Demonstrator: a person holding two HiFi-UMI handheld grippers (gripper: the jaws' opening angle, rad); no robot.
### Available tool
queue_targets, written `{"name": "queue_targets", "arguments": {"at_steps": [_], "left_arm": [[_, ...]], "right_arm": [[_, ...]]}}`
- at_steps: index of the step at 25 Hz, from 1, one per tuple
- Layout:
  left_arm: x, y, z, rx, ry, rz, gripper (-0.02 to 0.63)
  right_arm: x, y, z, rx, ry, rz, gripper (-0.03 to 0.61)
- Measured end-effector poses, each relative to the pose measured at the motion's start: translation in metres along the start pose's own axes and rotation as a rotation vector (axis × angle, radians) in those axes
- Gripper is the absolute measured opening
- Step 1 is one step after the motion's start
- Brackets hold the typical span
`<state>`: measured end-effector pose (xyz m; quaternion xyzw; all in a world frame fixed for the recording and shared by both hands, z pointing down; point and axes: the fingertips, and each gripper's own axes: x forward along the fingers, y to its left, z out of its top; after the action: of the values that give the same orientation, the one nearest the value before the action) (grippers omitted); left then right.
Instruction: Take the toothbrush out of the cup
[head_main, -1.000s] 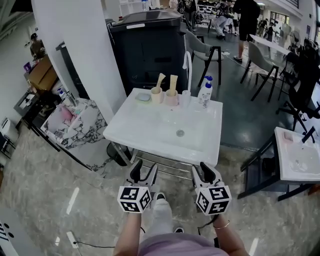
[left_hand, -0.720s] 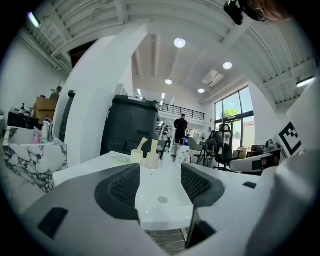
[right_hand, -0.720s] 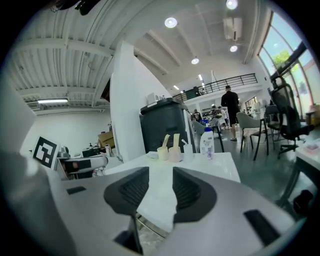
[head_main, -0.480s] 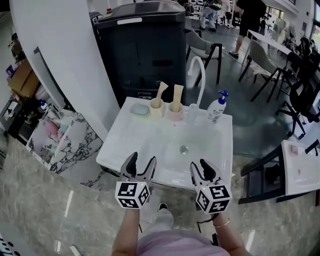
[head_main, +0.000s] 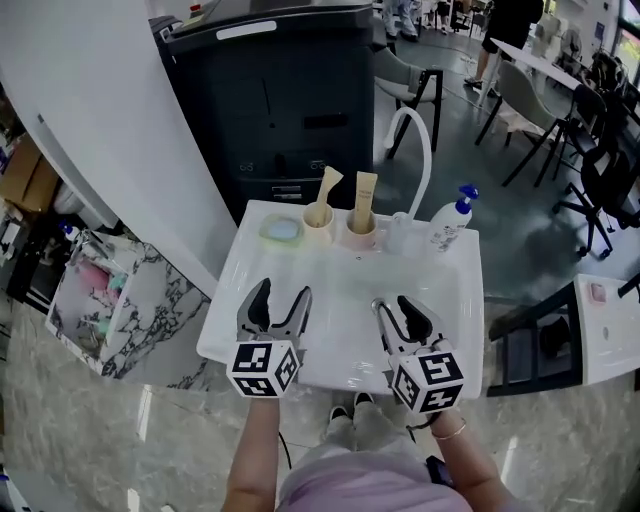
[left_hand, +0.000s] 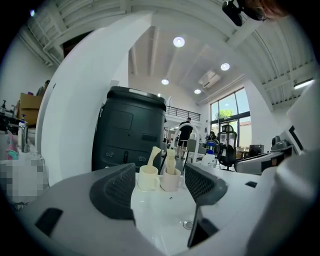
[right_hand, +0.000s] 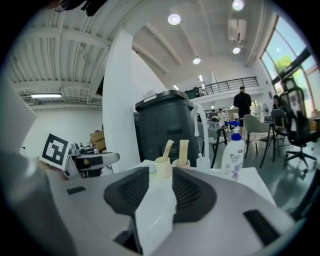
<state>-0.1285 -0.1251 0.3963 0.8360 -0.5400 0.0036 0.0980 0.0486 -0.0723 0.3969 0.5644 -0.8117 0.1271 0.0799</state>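
We hold both tongs over the white sink (head_main: 330, 270), well short of the 2 cups at its back rim. The left gripper (head_main: 281, 295) and right gripper (head_main: 394, 305) have just been opening; both stand wide and empty. The toothbrush (head_main: 326, 188) seems to be the slanted stick in the cream cup (head_main: 318, 228), though it is small here. We should reach in level, pinch it above the rim and lift straight up without tipping the cup.

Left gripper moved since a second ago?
Yes: left gripper went forward, from short of the sink to over its basin; jaws have just been opening, empty.
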Motion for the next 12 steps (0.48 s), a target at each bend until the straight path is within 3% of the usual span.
{"name": "queue_targets", "arguments": {"at_steps": [12], "left_arm": [[0.094, 0.011, 0.015, 0.057, 0.029, -0.034, 0.295]], "right_arm": [[0.067, -0.024, 0.003, 0.009, 0.038, 0.048, 0.140]]}}
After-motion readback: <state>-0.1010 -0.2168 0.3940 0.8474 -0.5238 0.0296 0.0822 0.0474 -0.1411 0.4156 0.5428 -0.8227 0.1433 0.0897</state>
